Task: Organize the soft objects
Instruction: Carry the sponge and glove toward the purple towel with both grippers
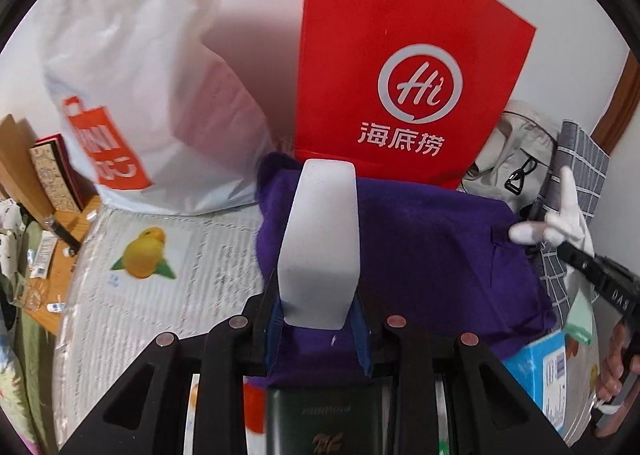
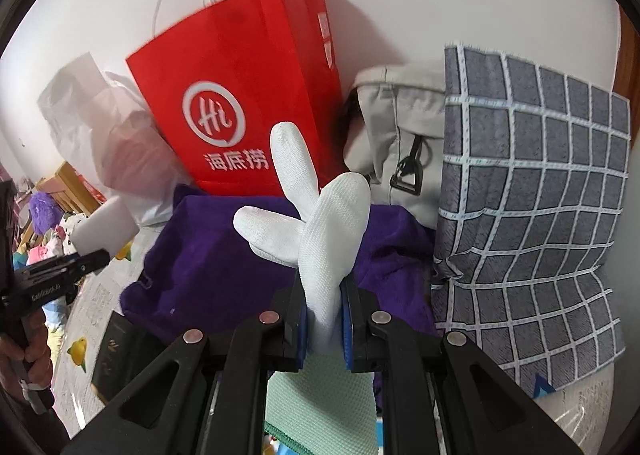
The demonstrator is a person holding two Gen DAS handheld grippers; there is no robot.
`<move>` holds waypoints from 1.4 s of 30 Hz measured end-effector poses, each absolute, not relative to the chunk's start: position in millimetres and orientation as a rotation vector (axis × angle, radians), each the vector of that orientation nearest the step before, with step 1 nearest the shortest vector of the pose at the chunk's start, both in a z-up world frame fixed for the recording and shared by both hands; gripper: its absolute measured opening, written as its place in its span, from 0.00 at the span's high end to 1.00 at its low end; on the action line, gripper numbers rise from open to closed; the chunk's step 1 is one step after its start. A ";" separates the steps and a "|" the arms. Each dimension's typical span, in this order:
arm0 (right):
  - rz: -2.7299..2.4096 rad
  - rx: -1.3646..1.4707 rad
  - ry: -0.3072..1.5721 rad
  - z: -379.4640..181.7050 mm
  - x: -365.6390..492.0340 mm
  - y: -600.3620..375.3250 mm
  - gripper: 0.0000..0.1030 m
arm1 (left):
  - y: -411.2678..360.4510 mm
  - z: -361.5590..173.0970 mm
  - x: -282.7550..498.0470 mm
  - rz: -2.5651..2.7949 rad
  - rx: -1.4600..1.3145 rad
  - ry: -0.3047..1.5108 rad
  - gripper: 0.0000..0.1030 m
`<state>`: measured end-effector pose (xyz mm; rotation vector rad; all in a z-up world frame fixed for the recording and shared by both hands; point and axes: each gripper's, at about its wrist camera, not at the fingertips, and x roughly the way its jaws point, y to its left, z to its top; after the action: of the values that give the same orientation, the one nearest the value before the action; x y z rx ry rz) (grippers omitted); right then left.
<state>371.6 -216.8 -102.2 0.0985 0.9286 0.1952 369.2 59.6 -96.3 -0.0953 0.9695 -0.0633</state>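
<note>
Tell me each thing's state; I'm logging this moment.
left gripper: shut on the white foam block.
right gripper: shut on the white glove.
purple cloth: lying loosely flat.
red paper bag: upright against the wall.
checked pillow: propped upright.

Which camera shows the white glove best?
The right wrist view: the white glove fills the centre, clamped in the right gripper. The left wrist view shows it only small and blurred at the right edge.
</note>
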 end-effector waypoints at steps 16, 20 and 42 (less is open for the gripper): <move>0.191 0.085 1.095 -167.8 401.9 -215.4 0.86 | 45.1 -143.6 428.5 -0.087 -0.111 1.068 0.71; 0.187 0.104 1.093 -172.6 403.1 -216.0 0.86 | 43.8 -152.8 430.8 -0.109 -0.120 1.089 0.71; 0.181 0.122 1.105 -177.3 406.6 -220.7 0.39 | 44.4 -166.7 440.4 -0.114 -0.145 1.110 0.33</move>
<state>406.6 -220.7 -177.3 0.1223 1.1049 0.1807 440.4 44.4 -166.7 -0.1450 1.1103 -0.1144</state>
